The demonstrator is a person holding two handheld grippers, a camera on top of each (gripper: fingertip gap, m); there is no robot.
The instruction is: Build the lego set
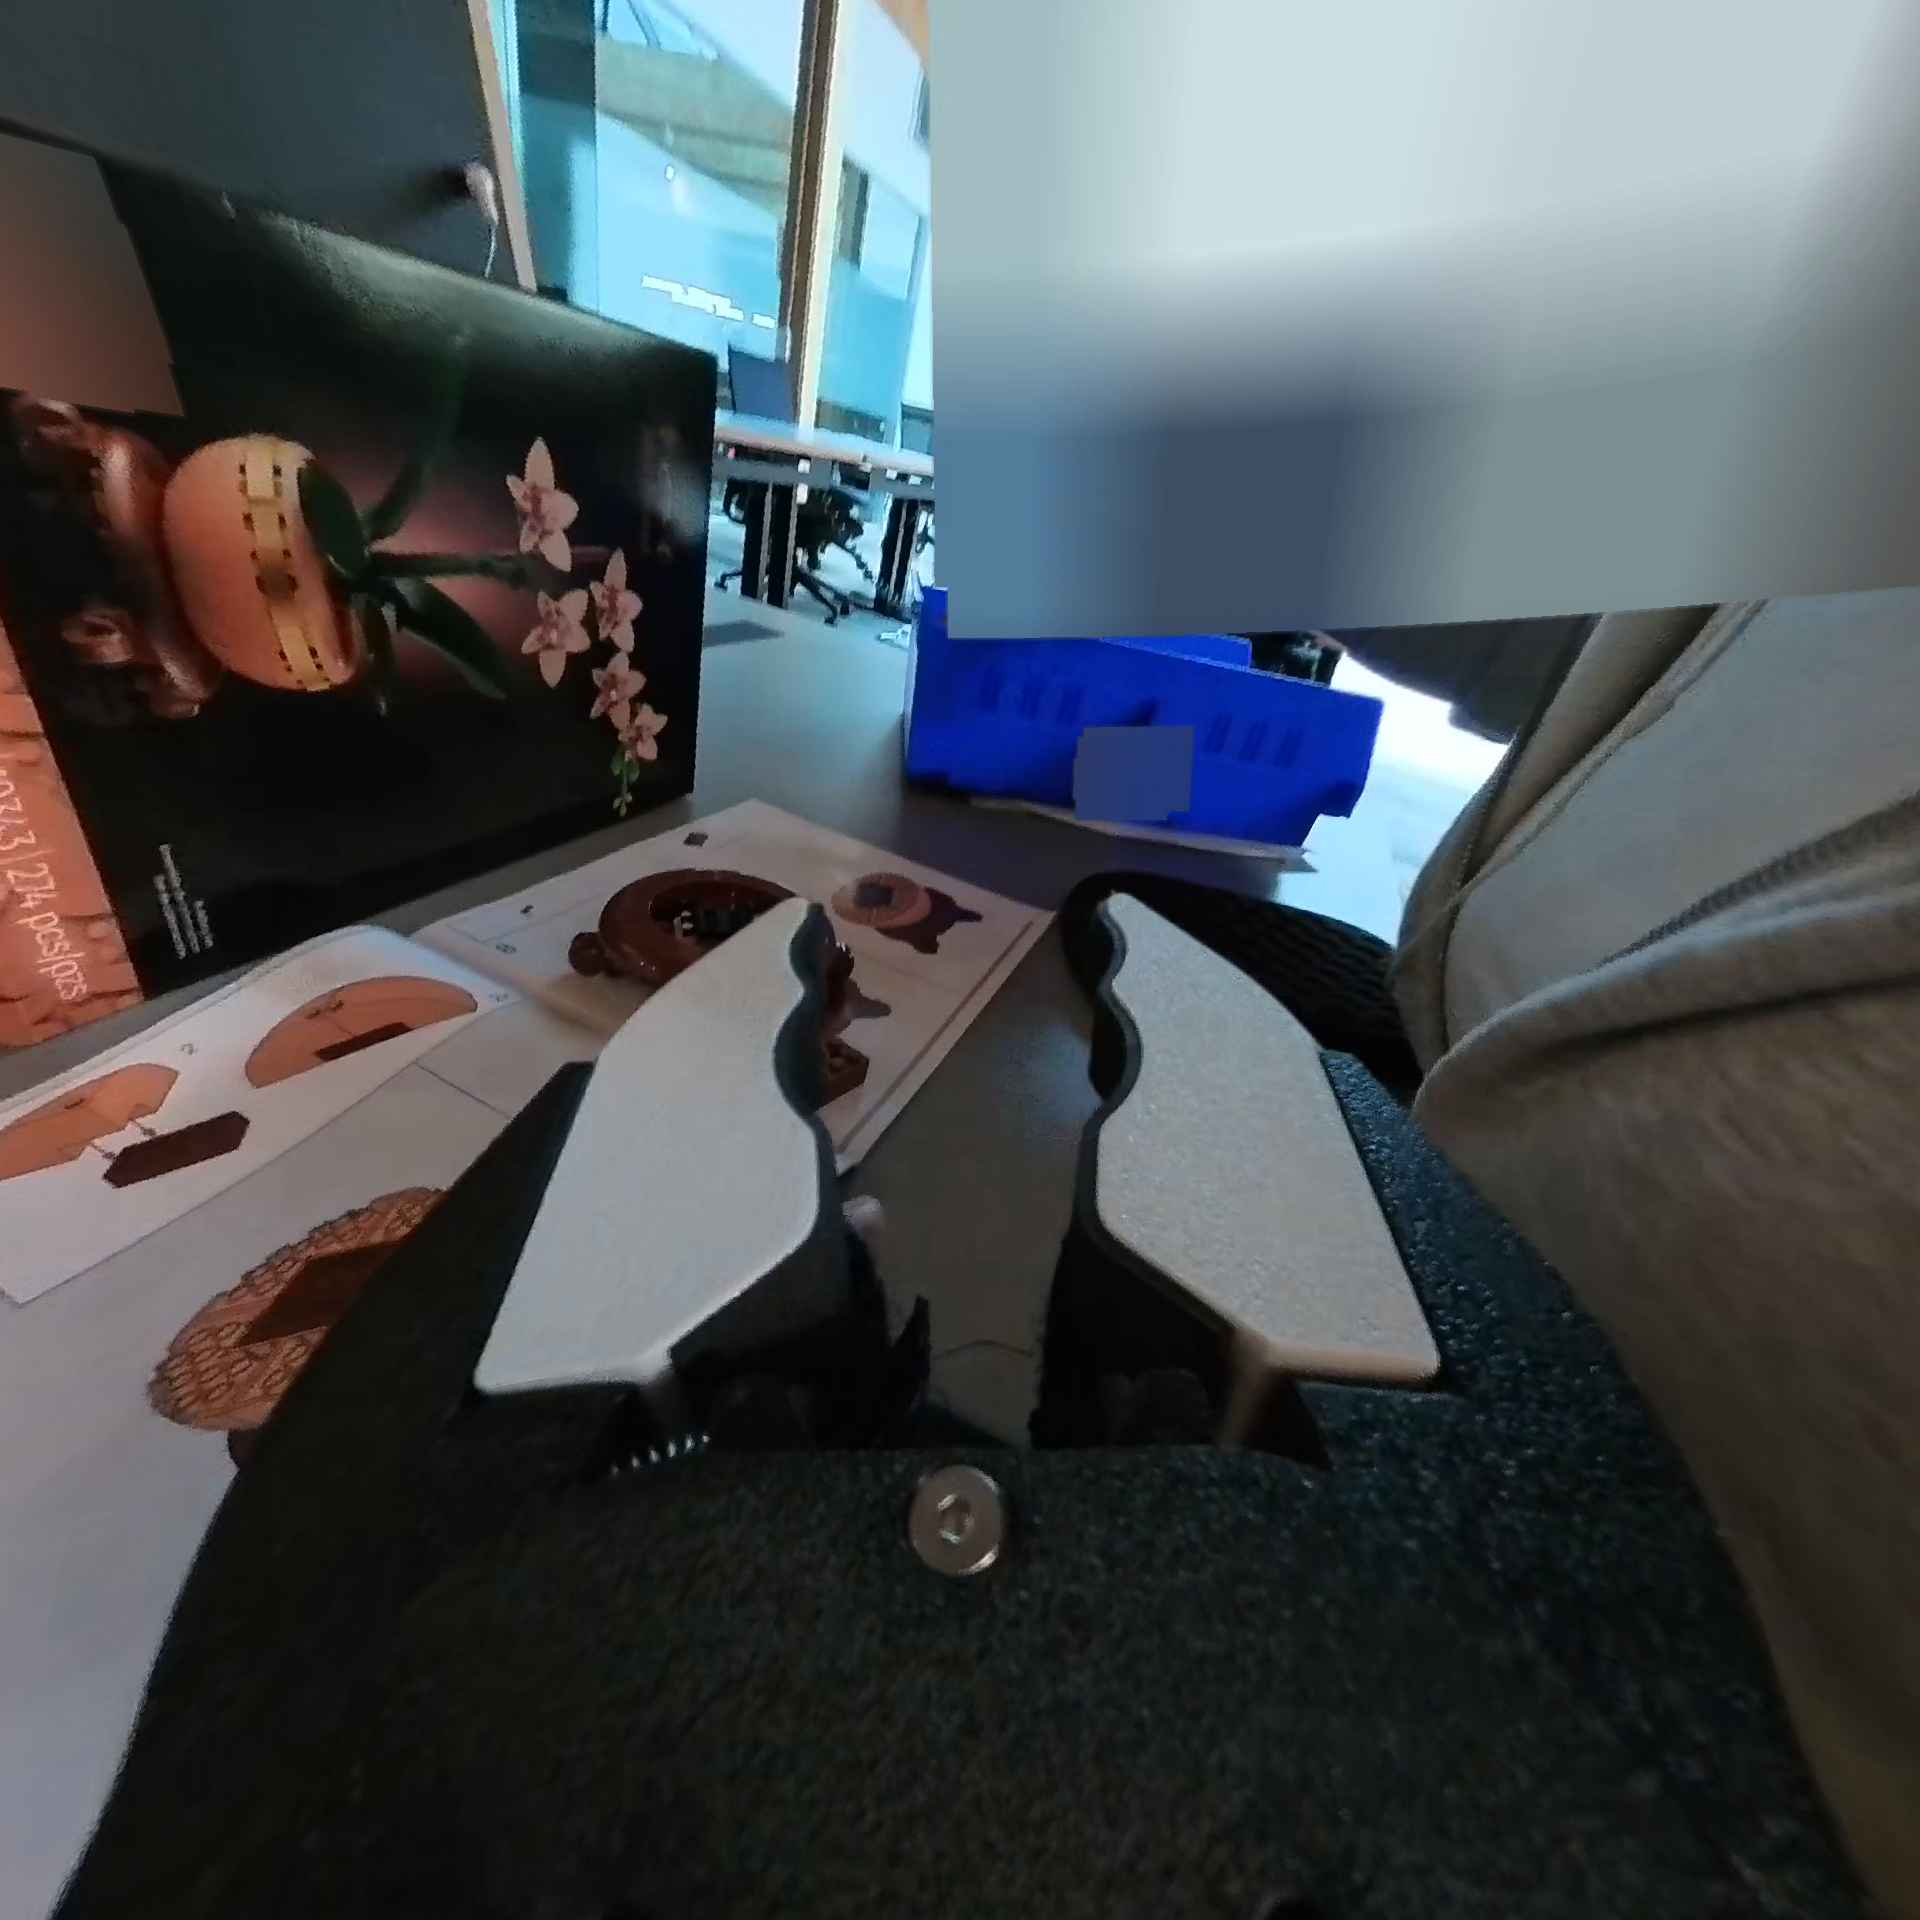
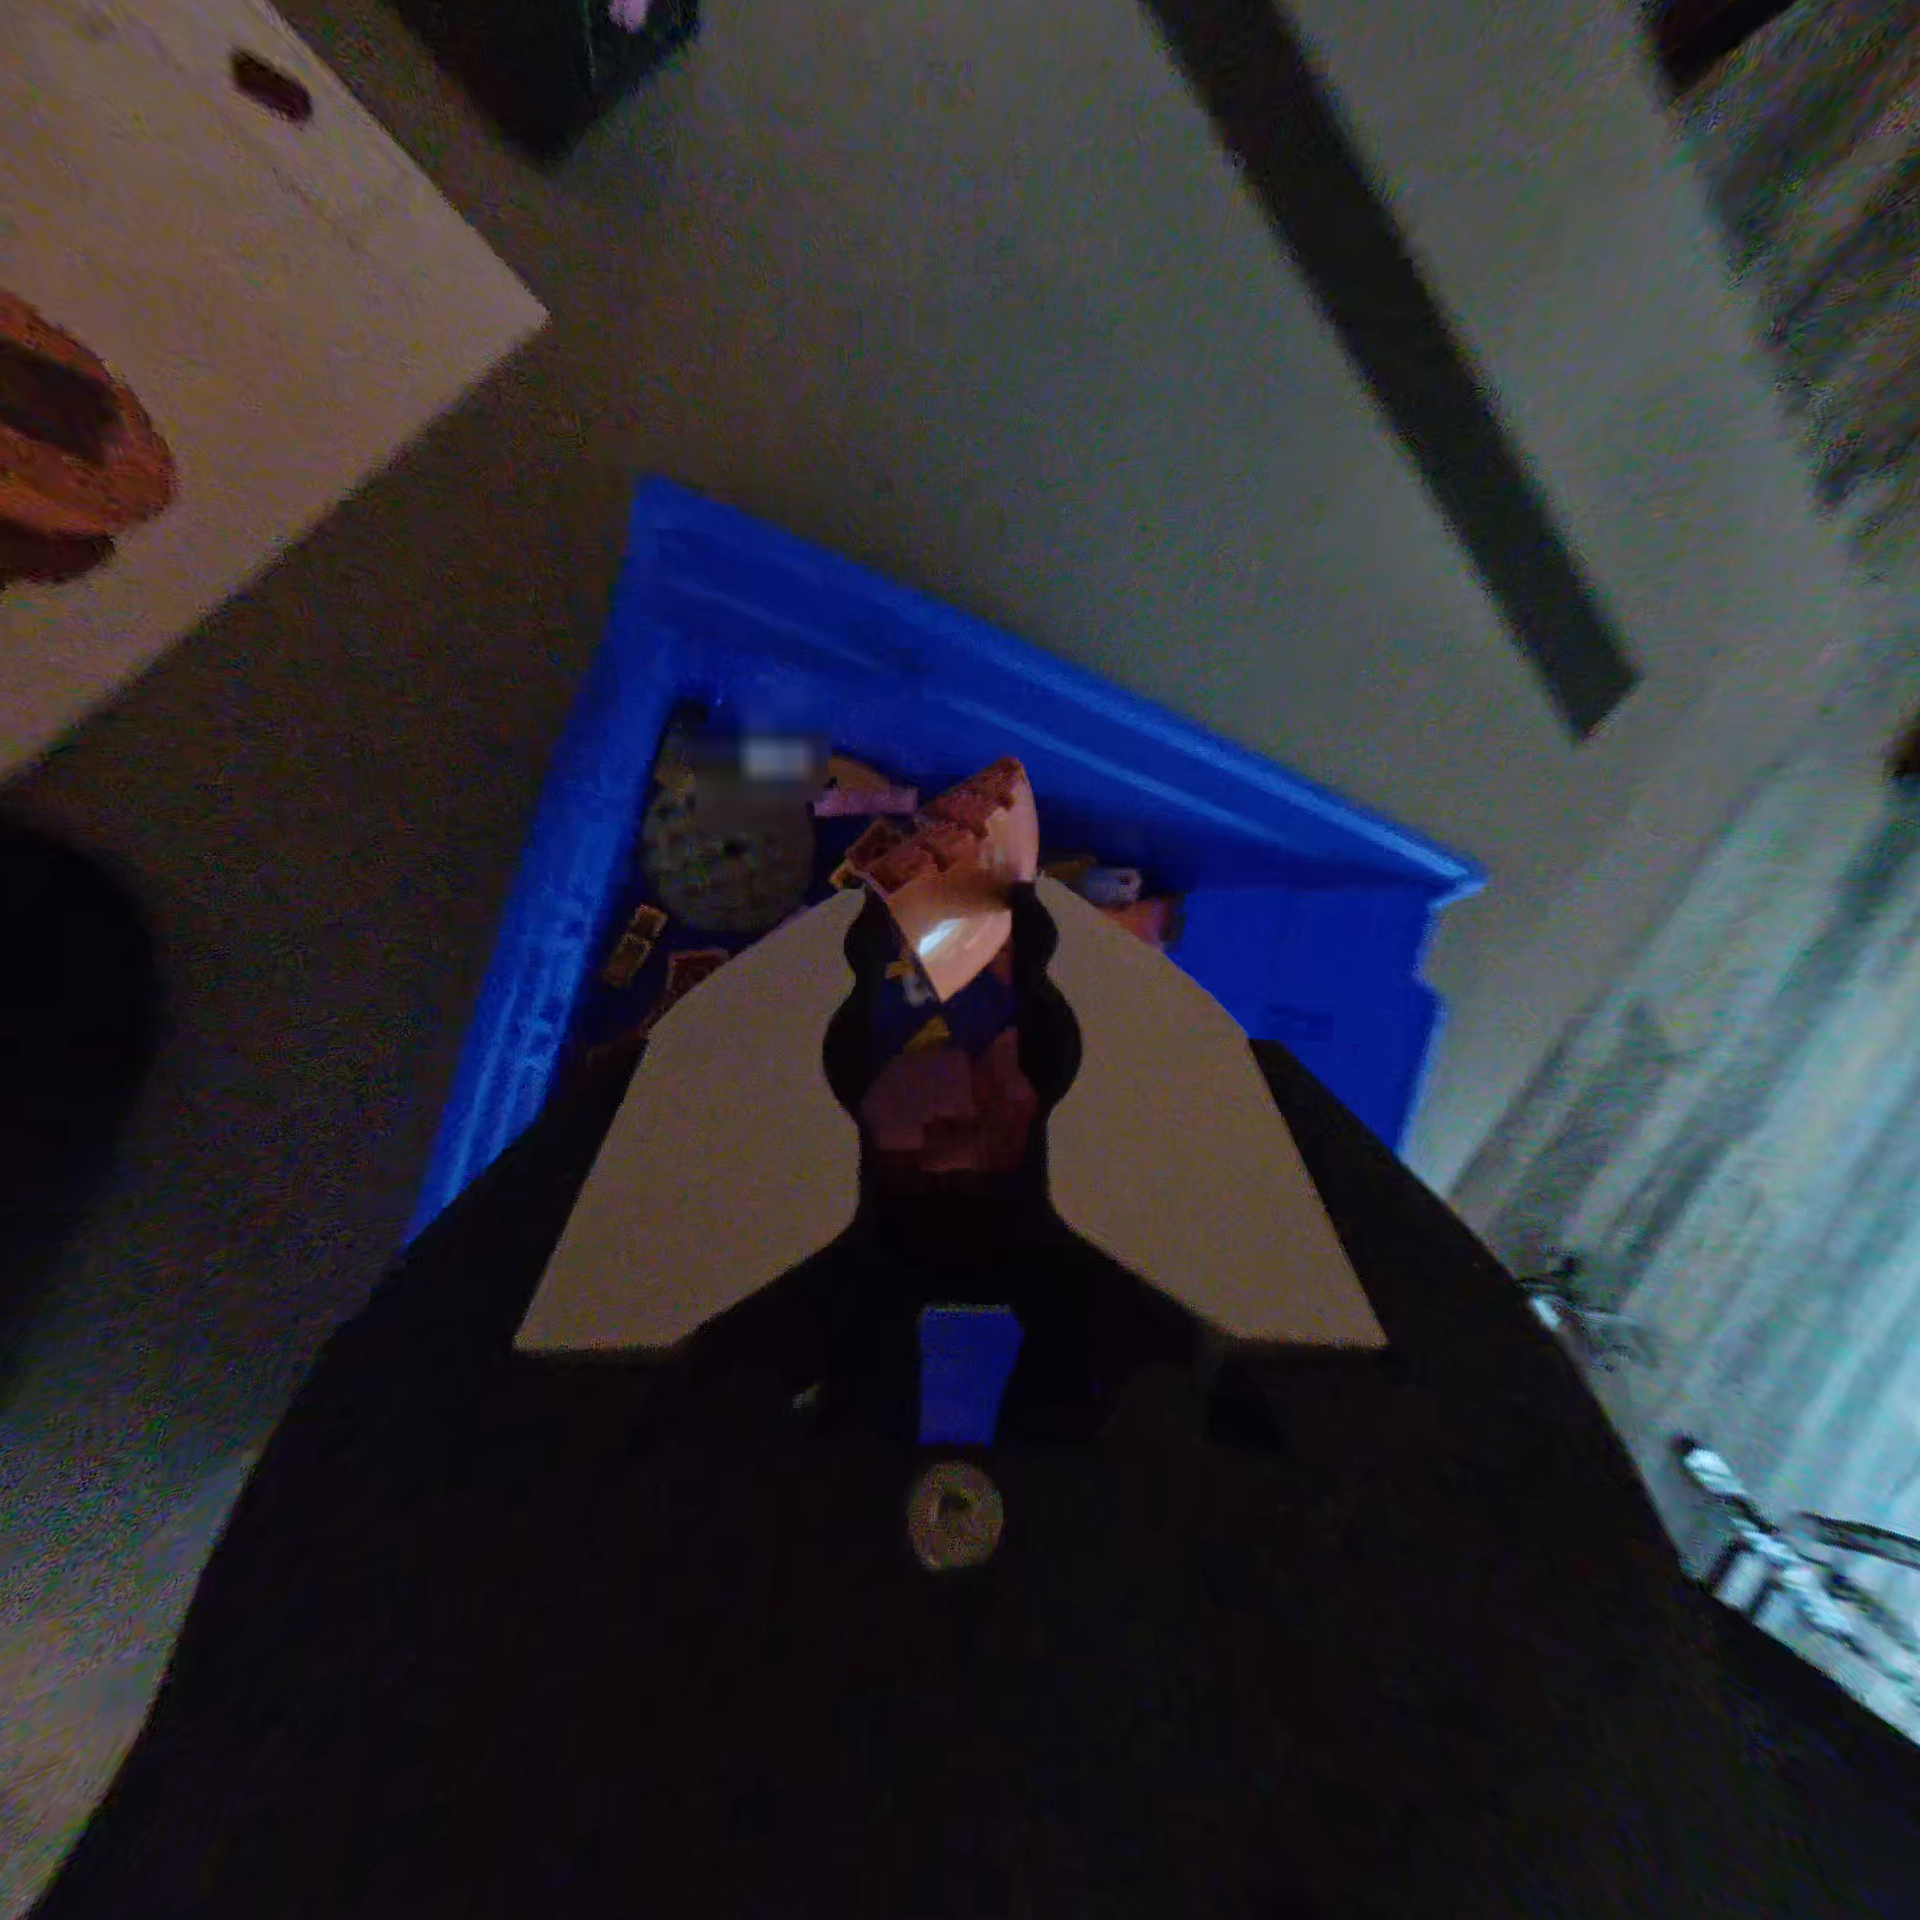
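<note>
My left gripper (image 1: 956, 914) is open and holds nothing. It hovers low over the edge of an open instruction booklet (image 1: 966, 966) on the grey table. A dark brown ring-shaped brick assembly (image 1: 665, 925) stands on the booklet just behind my left finger (image 1: 707, 1049). A small brown brick (image 1: 836, 1070) lies beside that finger. My right gripper (image 2: 945, 899) is shut on a peach curved brick piece (image 2: 971, 883) with a studded brown top. It holds the piece above the blue bin (image 2: 935, 665), which contains several loose bricks and a round studded grey plate (image 2: 717, 842).
A black product box (image 1: 364, 623) with pink flowers printed on it stands at the left. The blue bin (image 1: 1122, 727) sits behind the booklet. A person's grey sleeve (image 1: 1662, 1039) fills the right side. The booklet corner (image 2: 229, 312) shows at the upper left of the right wrist view. Across from one pair of fingers to the other is roughly 40 cm.
</note>
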